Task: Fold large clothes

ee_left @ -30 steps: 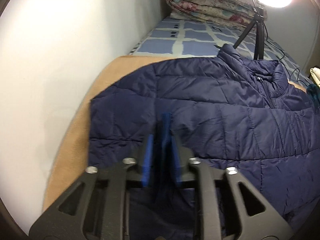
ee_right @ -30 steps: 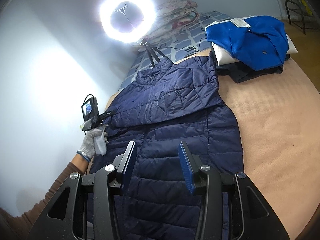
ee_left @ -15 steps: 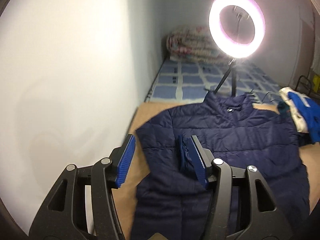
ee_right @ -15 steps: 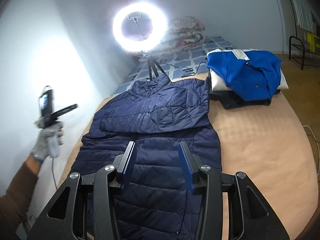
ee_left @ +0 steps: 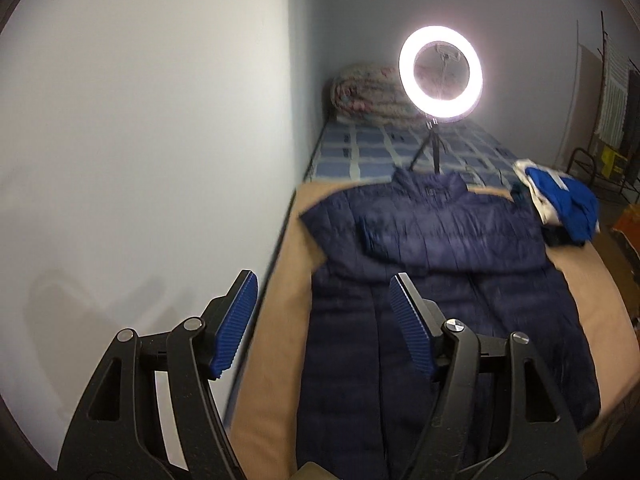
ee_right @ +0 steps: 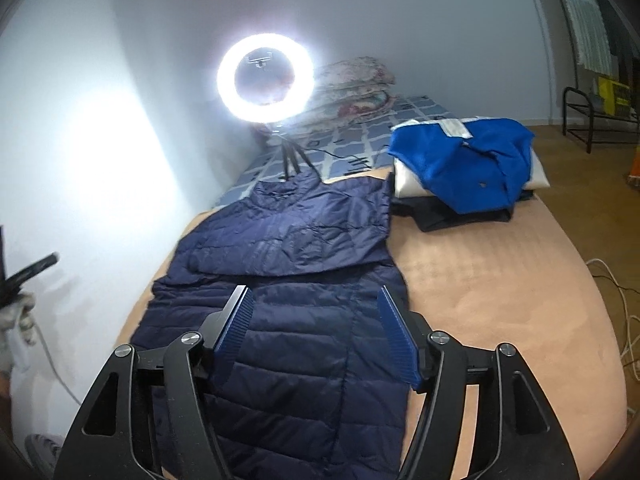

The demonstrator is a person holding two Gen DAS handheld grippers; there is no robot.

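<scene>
A long navy quilted jacket point(ee_left: 440, 292) point(ee_right: 296, 320) lies flat on the tan blanket point(ee_left: 276, 344) point(ee_right: 488, 288), collar toward the ring light. Both sleeves are folded across its chest. My left gripper point(ee_left: 322, 292) hangs above the jacket's left edge by the wall, its jaws opening with nothing between them. My right gripper point(ee_right: 312, 304) hovers over the lower half of the jacket, its jaws also opening and empty. A gloved hand point(ee_right: 16, 320) with the other gripper's handle shows at the left edge of the right wrist view.
A lit ring light point(ee_left: 440, 80) point(ee_right: 266, 78) on a tripod stands beyond the collar. A pile of folded clothes topped by a blue garment point(ee_left: 564, 204) point(ee_right: 468, 160) sits at the far right. A rolled quilt point(ee_left: 368, 92) lies at the bed's head. The wall point(ee_left: 160, 160) runs along the left.
My left gripper let go of the jacket's sleeve, rose and drew back while its jaws spread. My right gripper's jaws widened and it pulled back slightly.
</scene>
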